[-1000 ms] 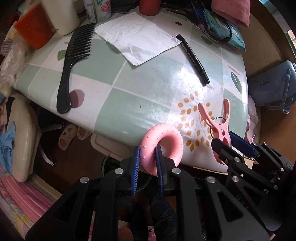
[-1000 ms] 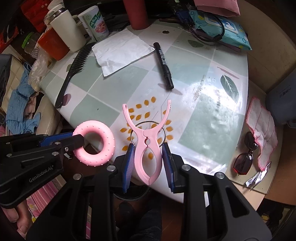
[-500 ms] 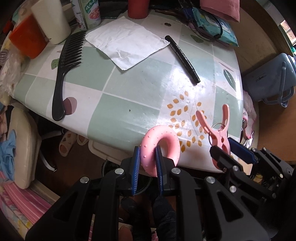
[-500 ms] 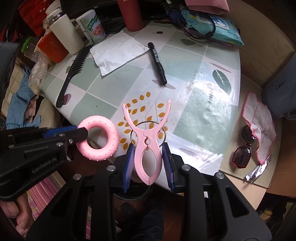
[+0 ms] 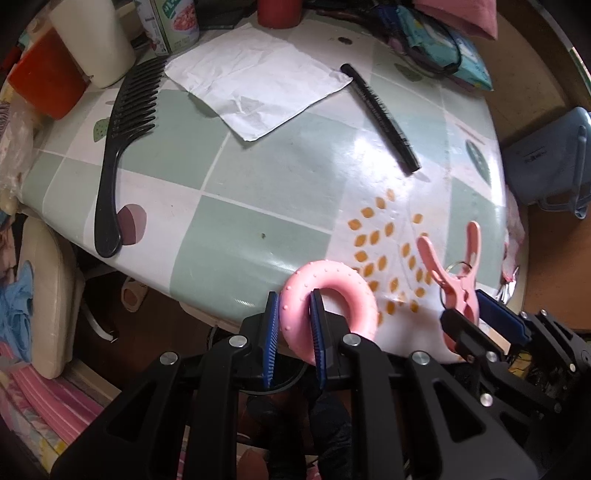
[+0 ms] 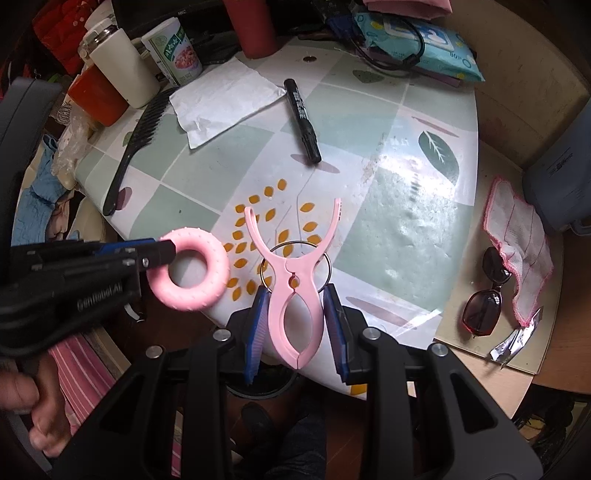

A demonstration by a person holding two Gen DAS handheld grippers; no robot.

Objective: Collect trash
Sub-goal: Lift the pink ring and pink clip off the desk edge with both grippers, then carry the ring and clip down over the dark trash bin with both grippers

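My left gripper [image 5: 294, 314] is shut on a pink studded ring [image 5: 343, 291], held above the table's near edge; the ring also shows in the right wrist view [image 6: 192, 273]. My right gripper [image 6: 295, 299] is shut on a pink plastic clip [image 6: 293, 291] with a metal ring, its prongs spread; the clip also shows in the left wrist view [image 5: 454, 273]. A crumpled white paper [image 5: 255, 81] lies at the table's far side, also in the right wrist view [image 6: 221, 99]. A silver wrapper [image 6: 515, 339] lies on the lower shelf at right.
A black comb [image 5: 122, 147] and black marker [image 5: 380, 114] lie on the tiled table [image 5: 258, 177]. Bottle [image 6: 122, 70], can [image 6: 173, 51], red cup [image 6: 251, 26] and wipes pack [image 6: 417, 40] stand at the back. Sunglasses [image 6: 484, 295] and a cloth [image 6: 517, 243] lie at right.
Both grippers have drawn back a little from the table with their objects still held. The table looks slightly farther away.
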